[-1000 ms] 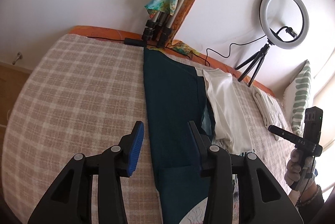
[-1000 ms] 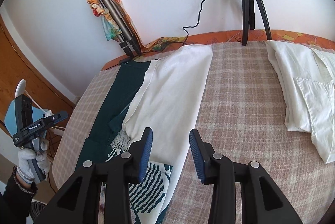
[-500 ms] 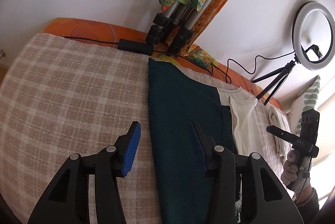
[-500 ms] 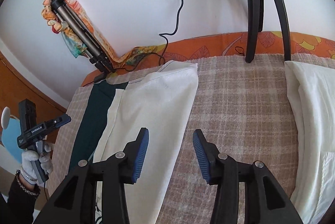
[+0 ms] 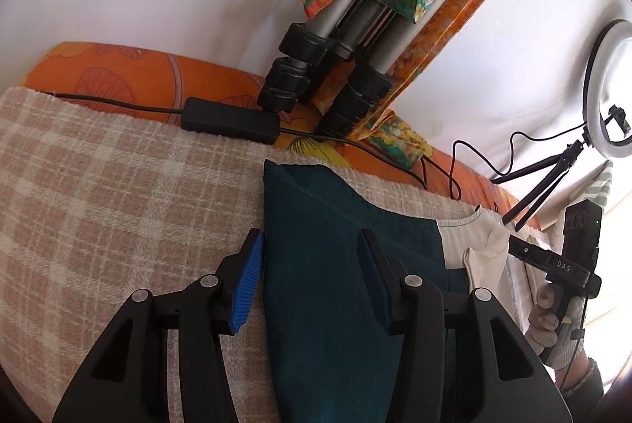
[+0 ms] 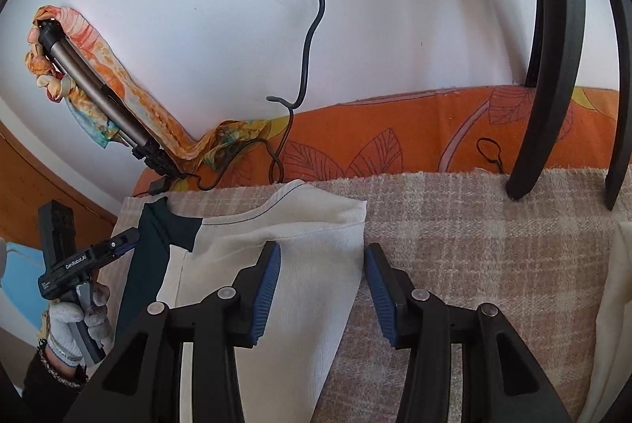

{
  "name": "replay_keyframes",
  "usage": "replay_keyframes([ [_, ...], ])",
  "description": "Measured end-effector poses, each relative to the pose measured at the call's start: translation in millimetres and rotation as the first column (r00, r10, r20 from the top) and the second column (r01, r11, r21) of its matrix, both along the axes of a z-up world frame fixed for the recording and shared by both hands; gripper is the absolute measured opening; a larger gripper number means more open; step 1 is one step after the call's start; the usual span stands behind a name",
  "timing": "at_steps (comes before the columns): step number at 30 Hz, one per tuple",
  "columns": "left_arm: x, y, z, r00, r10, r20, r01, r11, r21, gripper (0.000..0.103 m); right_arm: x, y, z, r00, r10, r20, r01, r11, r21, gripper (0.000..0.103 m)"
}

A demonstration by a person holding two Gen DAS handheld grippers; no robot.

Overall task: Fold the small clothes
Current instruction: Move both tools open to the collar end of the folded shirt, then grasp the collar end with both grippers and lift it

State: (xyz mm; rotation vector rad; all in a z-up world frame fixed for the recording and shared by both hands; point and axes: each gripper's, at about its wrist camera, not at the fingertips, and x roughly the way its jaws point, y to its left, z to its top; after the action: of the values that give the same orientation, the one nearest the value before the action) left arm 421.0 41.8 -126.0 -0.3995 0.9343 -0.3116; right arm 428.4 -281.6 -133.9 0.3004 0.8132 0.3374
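A small garment lies flat on the checked blanket (image 5: 98, 209), folded into a long strip. Its left part is dark teal (image 5: 328, 265) and its right part is cream (image 6: 300, 265). My left gripper (image 5: 310, 265) is open, its jaws straddling the teal left edge near the far corner. My right gripper (image 6: 322, 277) is open, its jaws straddling the cream right edge near the far corner. Each gripper shows in the other's view: the right one (image 5: 553, 261), the left one (image 6: 91, 257).
A folded tripod (image 5: 328, 63) wrapped in a colourful scarf leans on the wall. A black power brick (image 5: 231, 121) and cables lie on the orange sheet (image 6: 414, 146). A ring light (image 5: 612, 91) on a small tripod (image 6: 553, 67) stands right. Another white garment (image 6: 616, 304) lies further right.
Both grippers have moved forward along the garment toward its far end by the wall. Both stay open.
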Motion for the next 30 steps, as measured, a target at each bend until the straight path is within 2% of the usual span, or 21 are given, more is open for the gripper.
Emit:
replay_keyframes([
  [4, 4.2, -8.2, 0.9, 0.999, -0.026, 0.035, 0.024, 0.998, 0.057, 0.047, 7.4, 13.7, 2.7, 1.000, 0.009, 0.015, -0.008, 0.997, -0.077, 0.047],
  [6, 6.3, -12.2, 0.9, 0.998, -0.035, 0.045, 0.032, 0.997, 0.077, 0.047, 9.5, 17.7, 3.0, 1.000, 0.009, 0.019, -0.007, 0.996, -0.087, 0.047],
  [10, 11.8, -17.2, 0.4, 0.998, -0.032, 0.050, 0.027, 0.995, 0.098, 0.042, 12.0, 21.0, 1.9, 1.000, -0.004, 0.023, 0.006, 0.995, -0.103, 0.031],
  [11, 13.8, -18.3, -0.1, 0.998, -0.028, 0.049, 0.023, 0.995, 0.100, 0.038, 12.3, 20.8, 1.8, 1.000, -0.006, 0.024, 0.009, 0.995, -0.102, 0.029],
  [13, 18.1, -18.3, -3.1, 0.999, -0.031, 0.034, 0.028, 0.996, 0.083, 0.009, 12.8, 19.4, 1.3, 1.000, -0.008, 0.024, 0.010, 0.995, -0.096, 0.021],
  [14, 19.3, -17.8, -4.4, 0.999, -0.027, 0.029, 0.025, 0.996, 0.081, 0.006, 13.1, 19.4, 1.0, 1.000, -0.006, 0.024, 0.009, 0.995, -0.095, 0.018],
  [16, 18.8, -17.6, -4.1, 0.999, -0.031, 0.043, 0.028, 0.997, 0.073, 0.003, 13.1, 19.6, 0.7, 1.000, 0.005, 0.024, -0.003, 0.996, -0.087, 0.007],
  [18, 15.6, -18.1, -1.5, 0.998, -0.031, 0.062, 0.026, 0.996, 0.081, 0.002, 11.9, 21.1, 2.1, 1.000, 0.014, 0.028, -0.011, 0.997, -0.079, 0.004],
  [23, 3.0, -14.8, 12.0, 0.994, -0.036, 0.107, 0.031, 0.999, 0.044, 0.001, 0.2, 24.3, 17.1, 0.997, 0.036, 0.066, -0.032, 0.997, -0.068, 0.002],
  [30, -29.7, -16.0, 49.5, 0.983, -0.057, 0.176, 0.048, 0.998, 0.050, 0.001, -37.8, 29.0, 52.3, 0.988, 0.079, 0.131, -0.071, 0.995, -0.070, 0.002],
])
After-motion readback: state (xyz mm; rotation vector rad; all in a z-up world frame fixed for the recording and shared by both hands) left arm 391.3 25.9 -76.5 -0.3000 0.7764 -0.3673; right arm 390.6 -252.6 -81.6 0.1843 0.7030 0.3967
